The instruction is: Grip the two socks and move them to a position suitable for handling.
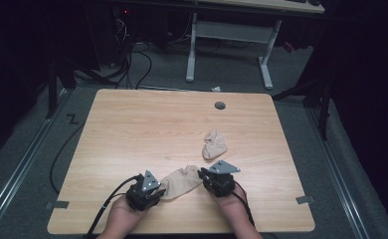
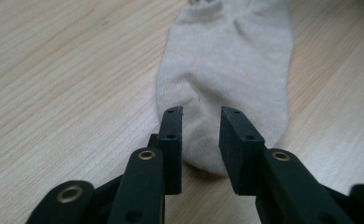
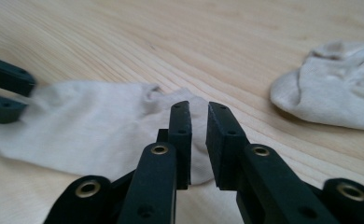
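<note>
The left tool (image 2: 201,140) has its jaws a little apart, one on each side of the toe end of a flat beige sock (image 2: 227,79); a clear gap shows between the pads, and whether they press the cloth cannot be told. The right tool (image 3: 198,140) stands with its jaws nearly closed, a narrow slit between them, over the opposite end of the same sock (image 3: 91,126), near its rumpled opening; whether cloth is pinched in that slit cannot be told either.

In the high view the sock (image 1: 182,180) lies stretched flat on the table (image 1: 147,124) between the left tool (image 1: 154,191) and the right tool (image 1: 204,175), near the table's front edge and a little left of its middle. Each tool touches or overlaps one end of it. In the right gripper view the left tool's jaws (image 3: 5,93) show at the far end of the sock.

A second beige sock (image 1: 215,144), crumpled into a small heap, lies farther back on the table, beyond the right tool and apart from the flat one; the right gripper view has it (image 3: 332,95) at upper right.

The person's hands come in from the bottom edge. The left hand (image 1: 125,214) holds its tool angled toward the right, the right hand (image 1: 234,204) holds its tool angled toward the left, so the two tools face each other along the sock, both low over the table. A black cable (image 1: 100,216) trails from the left tool off the front edge.
</note>
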{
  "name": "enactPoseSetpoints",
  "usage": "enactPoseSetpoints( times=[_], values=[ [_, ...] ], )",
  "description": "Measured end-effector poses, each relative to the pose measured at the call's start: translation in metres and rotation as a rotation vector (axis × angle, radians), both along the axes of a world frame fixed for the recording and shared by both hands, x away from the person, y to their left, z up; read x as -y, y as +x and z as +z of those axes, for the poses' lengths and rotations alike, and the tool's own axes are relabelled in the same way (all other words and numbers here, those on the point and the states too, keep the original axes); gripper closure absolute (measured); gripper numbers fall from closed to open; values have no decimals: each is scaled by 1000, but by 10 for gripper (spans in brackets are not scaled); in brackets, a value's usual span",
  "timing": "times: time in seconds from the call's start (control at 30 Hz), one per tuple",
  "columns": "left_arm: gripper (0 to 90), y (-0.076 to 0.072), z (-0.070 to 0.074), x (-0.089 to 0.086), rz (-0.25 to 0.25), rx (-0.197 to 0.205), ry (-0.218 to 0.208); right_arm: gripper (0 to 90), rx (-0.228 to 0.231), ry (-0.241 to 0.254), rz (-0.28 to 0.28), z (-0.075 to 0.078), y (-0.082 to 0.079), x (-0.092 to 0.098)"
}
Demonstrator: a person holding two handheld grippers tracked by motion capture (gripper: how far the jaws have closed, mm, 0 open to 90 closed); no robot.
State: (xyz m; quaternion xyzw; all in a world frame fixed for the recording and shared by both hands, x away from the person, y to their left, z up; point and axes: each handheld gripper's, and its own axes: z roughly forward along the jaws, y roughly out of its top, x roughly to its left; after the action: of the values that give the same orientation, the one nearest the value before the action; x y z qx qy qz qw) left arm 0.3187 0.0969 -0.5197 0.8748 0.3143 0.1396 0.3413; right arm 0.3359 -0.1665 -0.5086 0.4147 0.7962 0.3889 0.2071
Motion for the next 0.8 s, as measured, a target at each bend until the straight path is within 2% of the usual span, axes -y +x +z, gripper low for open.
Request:
enactPoseSetpoints(
  times=[0.13,0.23,0.4,0.53,0.67,0.73,0.8],
  values=[
    [703,3,-1,-2,6,2,4,839,-62,-63,14,-14,19,-9],
    [703,6,-2,-5,16,5,8,847,-72,-101,13,-18,19,-11],
    [703,10,-2,-13,35,-20,-10,849,-98,-69,25,-18,3,-2],
    [708,3,-2,-16,30,-38,-18,849,-124,-45,63,-18,-19,7],
    [708,-2,-1,-17,23,-44,-18,849,-116,-65,91,-17,-38,10],
    [708,-3,-1,-17,22,-51,-20,846,-115,-72,95,-16,-42,9],
    [707,-5,0,-17,20,-42,-10,837,-96,-65,99,-14,-43,9]
  ],
)
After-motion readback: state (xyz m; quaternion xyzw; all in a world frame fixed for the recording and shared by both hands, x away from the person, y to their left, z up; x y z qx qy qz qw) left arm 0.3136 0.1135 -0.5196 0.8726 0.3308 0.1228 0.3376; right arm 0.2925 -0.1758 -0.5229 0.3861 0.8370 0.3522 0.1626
